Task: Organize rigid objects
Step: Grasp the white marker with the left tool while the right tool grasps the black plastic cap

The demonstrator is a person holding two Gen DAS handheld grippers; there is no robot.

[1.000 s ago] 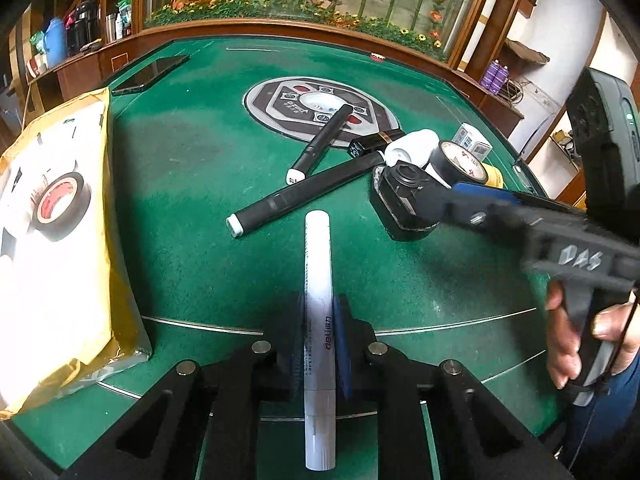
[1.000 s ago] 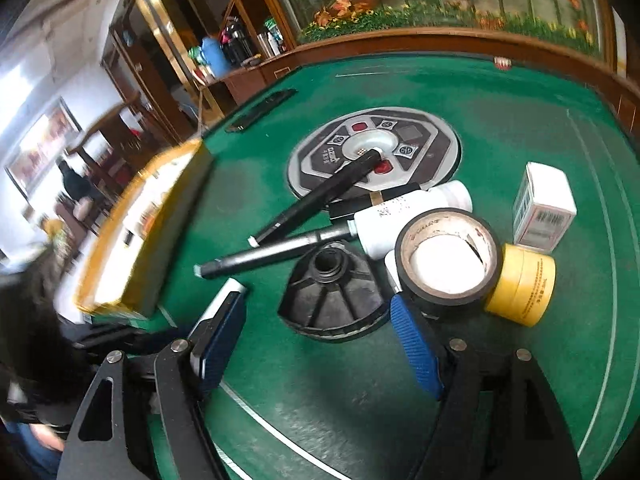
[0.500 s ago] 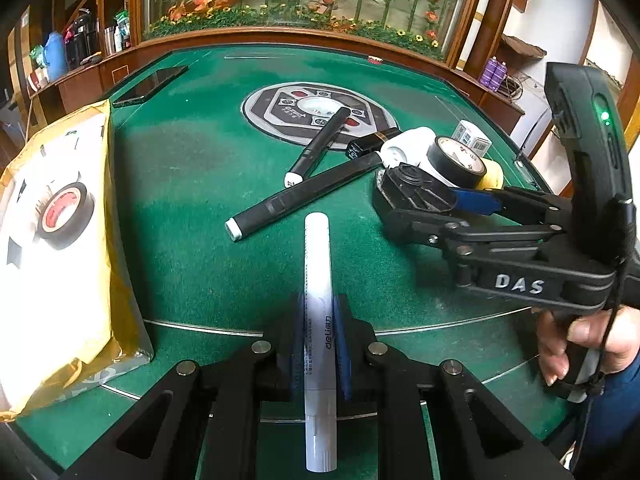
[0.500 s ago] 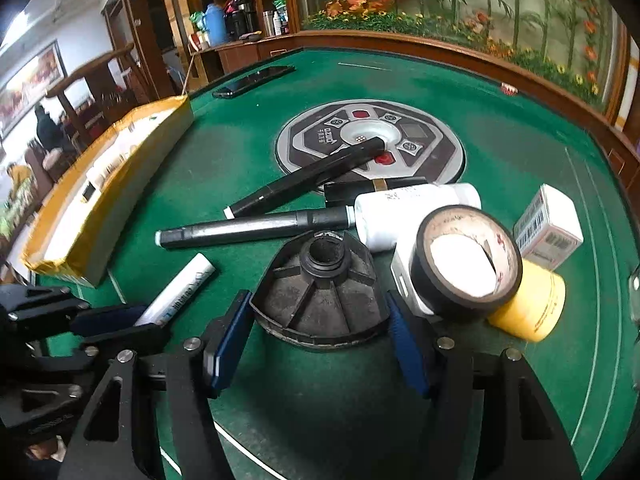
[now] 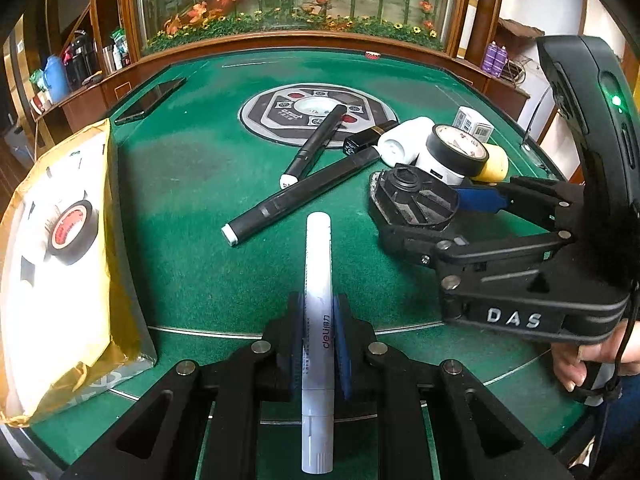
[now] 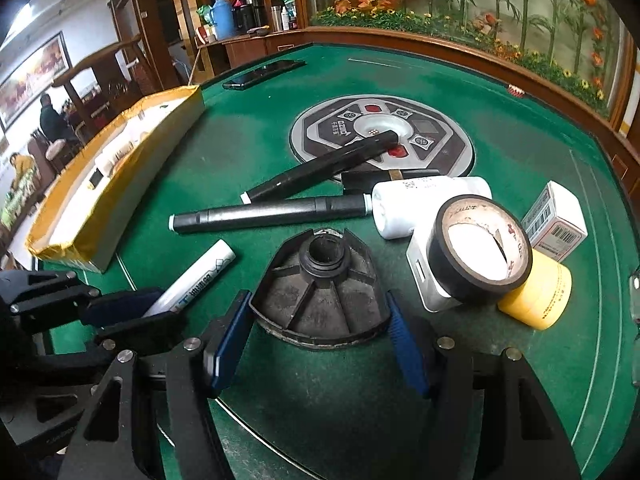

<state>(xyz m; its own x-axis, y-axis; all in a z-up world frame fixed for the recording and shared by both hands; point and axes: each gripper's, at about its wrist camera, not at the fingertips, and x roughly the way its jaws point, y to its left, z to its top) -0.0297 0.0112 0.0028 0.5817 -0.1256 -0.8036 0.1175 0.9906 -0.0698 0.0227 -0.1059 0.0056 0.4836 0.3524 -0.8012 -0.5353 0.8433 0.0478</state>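
Black tape rolls (image 5: 458, 150) (image 5: 72, 226), two, dark markers (image 5: 296, 198) (image 5: 316, 144), two

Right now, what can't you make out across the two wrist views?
- Right wrist view: whether the right hand-held gripper pads actually press the black ribbed base; its rim hides the contact.
- Left wrist view: white marker middle, covered by the left hand-held gripper.
- Yellow box contents: overexposed.
- White carton print: too small.

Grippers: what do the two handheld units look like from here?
Both the left gripper and right gripper are black linkages with silver pivot bolts and blue finger pads. The right bears white "DAS" lettering, a lit green lamp and a thin black cable.
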